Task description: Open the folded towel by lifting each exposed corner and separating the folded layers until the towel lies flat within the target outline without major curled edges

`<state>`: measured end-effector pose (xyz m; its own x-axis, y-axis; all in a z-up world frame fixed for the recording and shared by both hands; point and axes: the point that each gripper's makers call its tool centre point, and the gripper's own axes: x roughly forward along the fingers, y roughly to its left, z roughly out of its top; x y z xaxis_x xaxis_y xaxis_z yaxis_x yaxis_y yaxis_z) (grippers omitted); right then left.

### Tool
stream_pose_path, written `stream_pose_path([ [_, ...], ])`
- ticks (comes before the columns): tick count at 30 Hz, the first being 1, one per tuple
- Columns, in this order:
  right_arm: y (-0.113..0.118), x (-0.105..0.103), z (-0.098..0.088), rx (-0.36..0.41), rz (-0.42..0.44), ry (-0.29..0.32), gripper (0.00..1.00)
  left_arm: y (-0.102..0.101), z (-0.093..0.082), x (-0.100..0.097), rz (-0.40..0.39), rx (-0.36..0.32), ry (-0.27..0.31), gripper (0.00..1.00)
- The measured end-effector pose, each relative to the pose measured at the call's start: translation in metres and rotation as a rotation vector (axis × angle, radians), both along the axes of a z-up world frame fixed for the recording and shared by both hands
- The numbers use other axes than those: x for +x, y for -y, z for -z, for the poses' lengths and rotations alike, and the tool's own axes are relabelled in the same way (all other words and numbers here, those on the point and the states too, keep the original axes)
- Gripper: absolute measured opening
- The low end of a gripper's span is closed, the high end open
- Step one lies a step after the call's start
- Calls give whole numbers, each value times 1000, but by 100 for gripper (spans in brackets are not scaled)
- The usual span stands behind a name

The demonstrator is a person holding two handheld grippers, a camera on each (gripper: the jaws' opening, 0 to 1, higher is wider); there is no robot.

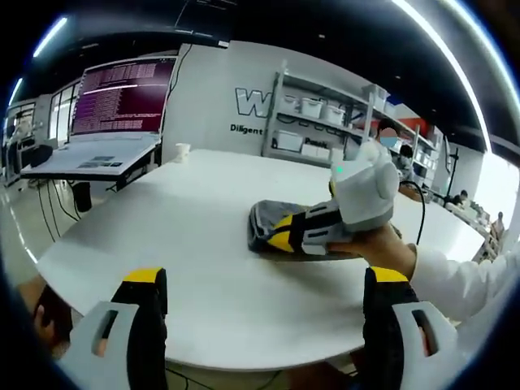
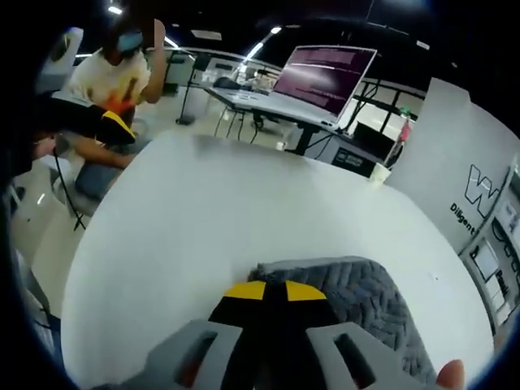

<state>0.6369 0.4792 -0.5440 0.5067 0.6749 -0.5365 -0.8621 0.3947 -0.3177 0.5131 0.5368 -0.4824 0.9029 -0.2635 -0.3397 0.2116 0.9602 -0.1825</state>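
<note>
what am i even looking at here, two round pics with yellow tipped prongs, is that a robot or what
No robot: a person holds a two-jaw gripper in each hand, and a fisheye camera rides on each. In the left gripper view, the left gripper hangs open above the white table, and the right gripper reaches in, held by a hand, at the folded grey towel. The right gripper view looks along the right gripper, its jaws together at the towel's edge; whether they pinch cloth, I cannot tell. The towel is not yet unfolded.
</note>
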Motion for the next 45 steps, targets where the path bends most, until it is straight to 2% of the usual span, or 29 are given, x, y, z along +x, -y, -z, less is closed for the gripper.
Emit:
stream_pose_path([
  [5,14,3,-14,43,20,20,0,0,0,2,7,11,-7,100],
  [17,63,18,-38,97,112,63,0,19,-4,6,68,41,-9,100],
  [28,108,30,-45,124,200,85,0,32,-5,6,90,54,-14,100],
  [45,175,41,-51,125,320,119,0,39,-5,10,97,68,-23,100],
])
